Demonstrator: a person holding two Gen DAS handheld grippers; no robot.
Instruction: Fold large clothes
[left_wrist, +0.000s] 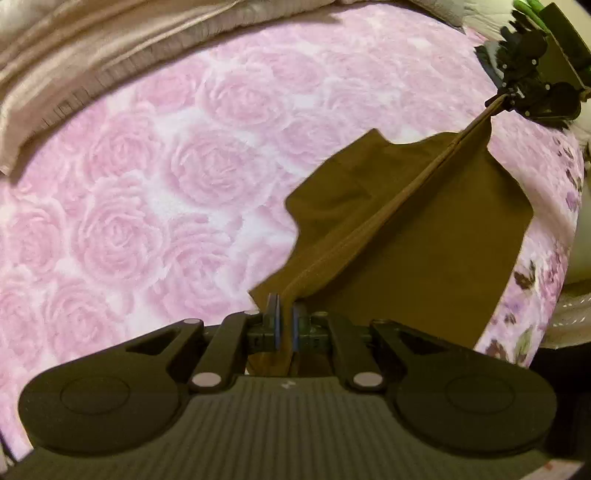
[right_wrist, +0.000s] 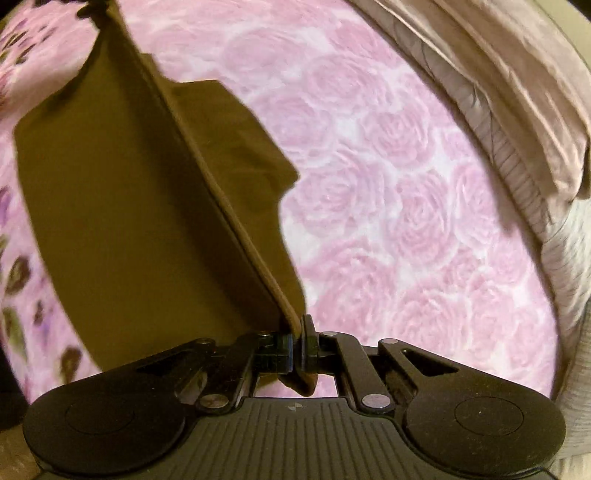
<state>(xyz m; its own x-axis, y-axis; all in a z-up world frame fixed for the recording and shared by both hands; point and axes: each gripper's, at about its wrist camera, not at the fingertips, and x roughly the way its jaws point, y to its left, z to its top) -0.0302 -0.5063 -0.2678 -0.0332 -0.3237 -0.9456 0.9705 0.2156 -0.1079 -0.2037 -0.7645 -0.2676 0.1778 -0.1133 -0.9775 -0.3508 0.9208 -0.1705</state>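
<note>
A large brown garment (left_wrist: 406, 236) hangs above a pink rose-patterned bedspread (left_wrist: 155, 206), its hemmed edge stretched taut between my two grippers. My left gripper (left_wrist: 284, 317) is shut on one end of that edge. At the far upper right of the left wrist view, the right gripper (left_wrist: 508, 96) pinches the other end. In the right wrist view the same brown garment (right_wrist: 122, 206) drapes down on the left, with my right gripper (right_wrist: 297, 332) shut on its hem. The left gripper (right_wrist: 90, 9) shows only as a dark shape at the top left corner.
The pink rose bedspread (right_wrist: 406, 206) fills most of both views. A beige satin quilt (left_wrist: 85, 48) lies bunched along the bed's far side, seen again as a beige quilt (right_wrist: 509, 92). A purple floral sheet (left_wrist: 546, 266) runs along the bed's near edge.
</note>
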